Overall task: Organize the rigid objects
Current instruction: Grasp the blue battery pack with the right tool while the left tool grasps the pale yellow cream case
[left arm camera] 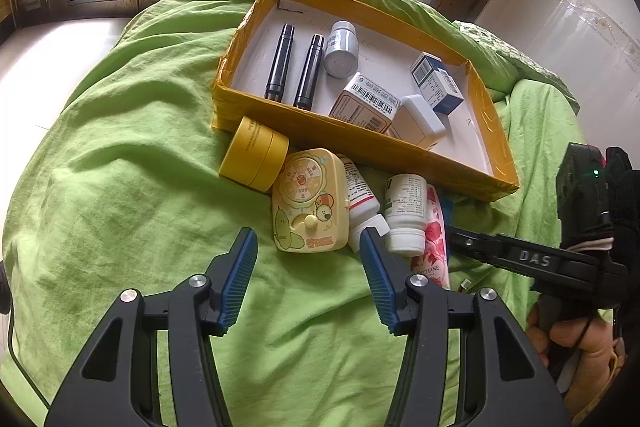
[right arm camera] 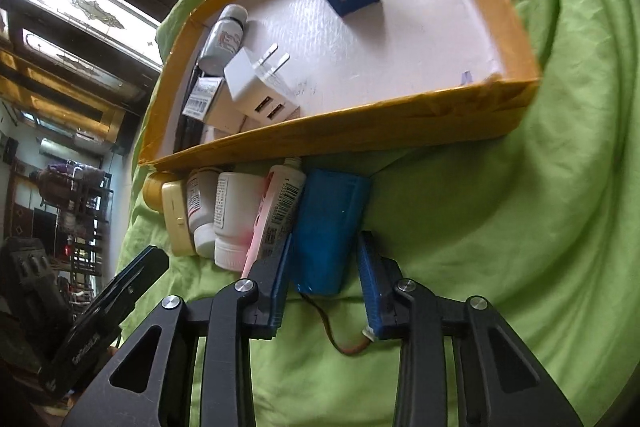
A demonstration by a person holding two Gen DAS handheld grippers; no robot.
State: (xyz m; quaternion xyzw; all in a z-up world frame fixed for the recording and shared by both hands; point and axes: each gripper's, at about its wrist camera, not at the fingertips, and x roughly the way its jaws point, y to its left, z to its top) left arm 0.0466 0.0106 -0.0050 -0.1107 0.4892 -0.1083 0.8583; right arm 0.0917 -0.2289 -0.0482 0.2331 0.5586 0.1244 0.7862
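Observation:
A yellow-taped tray lies on the green sheet and holds two black pens, a grey bottle, small boxes and a white charger. In front of it lie a yellow jar, a cream toy box, two white bottles, a pink tube and a blue battery pack. My left gripper is open, just short of the toy box. My right gripper is open with its fingers either side of the battery pack's near end.
The green sheet is rumpled over a soft mound. The battery's red-black wire trails toward me. The right gripper's body shows at the right of the left wrist view. Windows and a tiled wall stand behind.

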